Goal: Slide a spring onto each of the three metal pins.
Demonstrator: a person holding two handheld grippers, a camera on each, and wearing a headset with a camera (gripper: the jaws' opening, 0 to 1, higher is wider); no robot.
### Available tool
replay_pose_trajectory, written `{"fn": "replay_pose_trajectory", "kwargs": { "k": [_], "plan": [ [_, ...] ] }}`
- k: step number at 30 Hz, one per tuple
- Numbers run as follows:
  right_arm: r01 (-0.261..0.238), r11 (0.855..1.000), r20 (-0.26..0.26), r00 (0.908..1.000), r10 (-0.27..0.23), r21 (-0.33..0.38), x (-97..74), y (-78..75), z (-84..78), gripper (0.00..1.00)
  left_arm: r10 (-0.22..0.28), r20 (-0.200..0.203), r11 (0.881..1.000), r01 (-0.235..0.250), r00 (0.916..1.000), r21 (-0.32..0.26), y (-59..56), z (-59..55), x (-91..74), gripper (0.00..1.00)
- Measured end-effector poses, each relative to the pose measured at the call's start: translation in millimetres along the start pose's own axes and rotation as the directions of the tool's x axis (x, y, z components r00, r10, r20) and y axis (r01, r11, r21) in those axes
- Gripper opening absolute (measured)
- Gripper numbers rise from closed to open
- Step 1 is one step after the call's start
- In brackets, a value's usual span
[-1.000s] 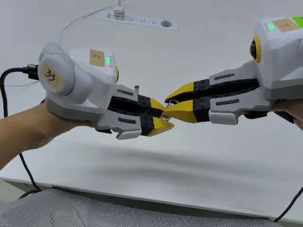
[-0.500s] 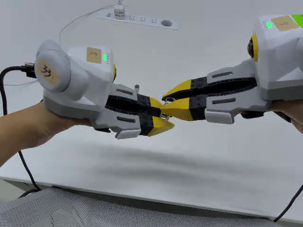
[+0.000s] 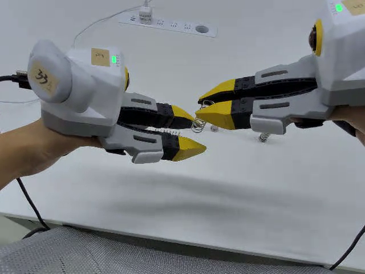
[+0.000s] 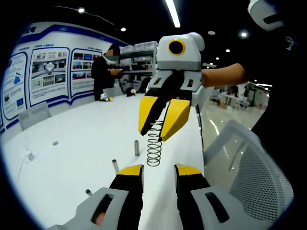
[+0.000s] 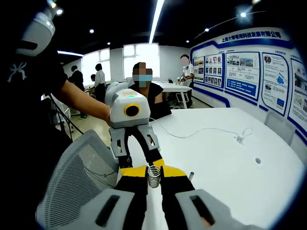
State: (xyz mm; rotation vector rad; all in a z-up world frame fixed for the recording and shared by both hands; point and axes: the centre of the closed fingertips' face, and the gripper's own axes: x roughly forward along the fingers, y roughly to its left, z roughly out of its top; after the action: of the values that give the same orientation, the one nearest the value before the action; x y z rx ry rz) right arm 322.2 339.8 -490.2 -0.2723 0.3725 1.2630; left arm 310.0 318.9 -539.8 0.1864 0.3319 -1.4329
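We pinch the spring (image 3: 198, 124) by one end in the right gripper's (image 3: 199, 108) jaws, leaving its bore free for a pin. The left gripper (image 3: 195, 136), at the spring's 8 o'clock, holds its jaws spread, probably to steady the spring. The metal pins (image 4: 136, 147) stand on the table (image 3: 239, 182) below.

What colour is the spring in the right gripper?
The spring is silvery bare metal, clearest in the left gripper view.

Bright ceiling strips (image 4: 171, 12) cast soft shadows on the table (image 3: 239, 191); fisheye edges warp.
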Motion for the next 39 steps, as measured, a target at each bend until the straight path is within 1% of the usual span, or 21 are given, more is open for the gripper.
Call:
{"fn": "replay_pose_trajectory", "kwargs": {
  "k": [2,5,10,14,17,18,19,23,25,26,30,36,39],
  "plan": [
    [0.008,1.000,-0.010,0.9999,-0.008,-0.006,-0.3,-5.5,-1.0,0.10,0.010,-0.004,1.000,-0.010,0.9999,-0.007,2.5,-1.7,-3.0,0.29],
    [0.027,0.999,-0.025,0.9993,-0.028,-0.019,-1.1,-14.3,-2.5,0.10,0.034,-0.010,0.999,-0.034,0.9994,-0.010,7.2,-4.3,-7.7,0.36],
    [0.089,0.995,-0.029,0.9955,-0.090,-0.040,-6.9,-36.4,-1.4,0.10,0.076,-0.026,0.997,-0.076,0.9968,-0.012,15.9,-10.8,-18.3,0.41],
    [0.148,0.988,-0.035,0.9881,-0.150,-0.036,-14.8,-59.2,-2.5,0.10,0.119,-0.029,0.992,-0.120,0.9925,-0.026,26.2,-15.2,-28.2,0.45],
    [0.188,0.982,-0.044,0.9809,-0.189,-0.035,-19.5,-73.6,-6.3,0.10,0.144,-0.027,0.989,-0.145,0.9892,-0.041,32.8,-16.8,-34.4,0.49],
    [0.191,0.981,-0.048,0.9801,-0.192,-0.028,-19.9,-76.0,-8.2,0.10,0.151,-0.026,0.987,-0.152,0.9882,-0.044,34.4,-17.1,-35.8,0.50],
    [0.209,0.978,-0.050,0.9764,-0.210,-0.021,-21.1,-81.2,-10.4,0.10,0.163,-0.024,0.985,-0.164,0.9863,-0.049,37.3,-17.6,-37.9,0.51],
    [0.233,0.972,-0.066,0.9702,-0.233,-0.010,-21.2,-90.0,-19.8,0.10,0.191,-0.028,0.979,-0.192,0.9813,-0.064,43.7,-20.4,-42.0,0.57],
    [0.255,0.967,-0.103,0.9611,-0.256,-0.023,-21.3,-96.8,-30.4,0.10,0.191,-0.035,0.978,-0.193,0.9810,-0.082,45.0,-23.4,-43.1,0.60],
    [0.264,0.964,-0.112,0.9581,-0.264,-0.013,-20.6,-99.9,-34.7,0.10,0.185,-0.042,0.978,-0.188,0.9818,-0.092,44.2,-25.7,-43.3,0.62],
    [0.269,0.963,-0.109,0.9579,-0.265,0.017,-19.0,-104.7,-41.0,0.10,0.193,-0.050,0.977,-0.197,0.9800,-0.088,44.8,-28.6,-45.3,0.65],
    [0.282,0.958,-0.122,0.9539,-0.274,0.056,-10.9,-113.3,-55.0,0.10,0.220,-0.057,0.968,-0.225,0.9737,-0.107,50.7,-32.4,-50.5,0.73],
    [0.286,0.956,-0.128,0.9527,-0.276,0.070,-6.1,-116.0,-62.2,0.10,0.229,-0.057,0.966,-0.234,0.9717,-0.109,52.4,-33.1,-53.8,0.75]
  ]
}}
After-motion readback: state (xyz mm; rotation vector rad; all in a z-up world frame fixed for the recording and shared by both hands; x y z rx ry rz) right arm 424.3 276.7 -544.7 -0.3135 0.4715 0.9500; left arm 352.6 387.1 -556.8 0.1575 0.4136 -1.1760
